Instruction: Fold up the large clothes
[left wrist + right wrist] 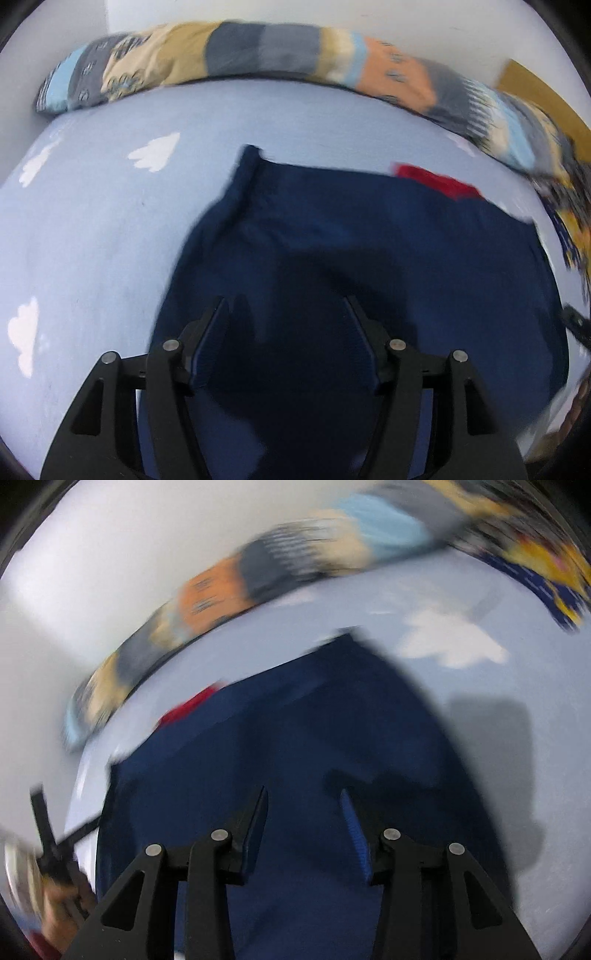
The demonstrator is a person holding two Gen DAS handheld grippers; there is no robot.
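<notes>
A navy garment (332,240) lay spread on the cloud-print bed sheet (92,221), short of the patterned blanket (258,51) along the bed's far edge. Both the left hand-held gripper (286,306) and right hand-held gripper (303,797) hovered above it, jaws parted and empty.

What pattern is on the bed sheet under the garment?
Light blue sheet with white clouds, clearest in the left wrist view.

Patchwork blanket (258,576) smeared by blur, navy garment (295,738) cut off below
</notes>
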